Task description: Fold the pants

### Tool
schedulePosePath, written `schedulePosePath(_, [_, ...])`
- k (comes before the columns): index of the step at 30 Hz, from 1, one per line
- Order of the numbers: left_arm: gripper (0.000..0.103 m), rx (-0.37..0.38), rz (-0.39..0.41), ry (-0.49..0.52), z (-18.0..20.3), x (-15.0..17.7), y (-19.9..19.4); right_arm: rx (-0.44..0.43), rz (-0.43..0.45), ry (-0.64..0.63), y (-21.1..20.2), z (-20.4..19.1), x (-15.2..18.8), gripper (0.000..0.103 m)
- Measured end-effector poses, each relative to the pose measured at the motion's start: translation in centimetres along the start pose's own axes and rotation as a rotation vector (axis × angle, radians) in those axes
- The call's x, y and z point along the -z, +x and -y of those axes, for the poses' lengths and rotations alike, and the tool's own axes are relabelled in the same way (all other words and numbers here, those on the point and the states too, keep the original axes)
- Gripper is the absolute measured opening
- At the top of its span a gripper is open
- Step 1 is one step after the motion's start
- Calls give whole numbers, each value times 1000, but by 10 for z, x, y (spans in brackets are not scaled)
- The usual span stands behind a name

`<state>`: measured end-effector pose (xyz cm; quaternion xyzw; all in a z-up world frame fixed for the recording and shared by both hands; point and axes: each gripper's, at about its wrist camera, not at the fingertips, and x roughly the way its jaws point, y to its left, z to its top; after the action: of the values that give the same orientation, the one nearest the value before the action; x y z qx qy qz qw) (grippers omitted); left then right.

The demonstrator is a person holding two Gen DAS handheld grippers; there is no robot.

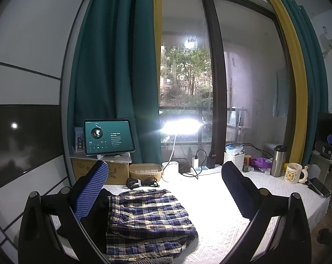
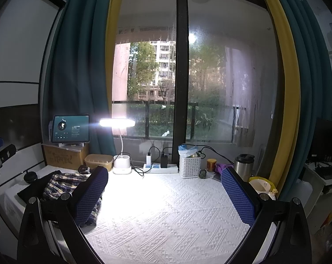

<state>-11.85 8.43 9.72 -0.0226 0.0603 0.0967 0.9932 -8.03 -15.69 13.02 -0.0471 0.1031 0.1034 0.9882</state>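
Observation:
Blue, white and yellow plaid pants lie folded in a rumpled stack at the left of the white textured table cover, partly over a dark garment. My left gripper is open and empty, held above the table with the pants between and below its blue pads. In the right wrist view the pants lie at the left, behind the left pad. My right gripper is open and empty above the bare table cover.
Along the window stand a lit desk lamp, a tablet on a cardboard box, a brown container, a power strip, a white basket, a steel flask and a mug. A coiled cable lies behind the pants.

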Motion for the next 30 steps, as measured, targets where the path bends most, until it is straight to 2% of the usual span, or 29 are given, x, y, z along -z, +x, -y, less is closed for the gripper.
schedulePosePath(30, [102, 38, -9, 2, 2, -1, 5, 9, -6, 11, 1, 4, 3, 103])
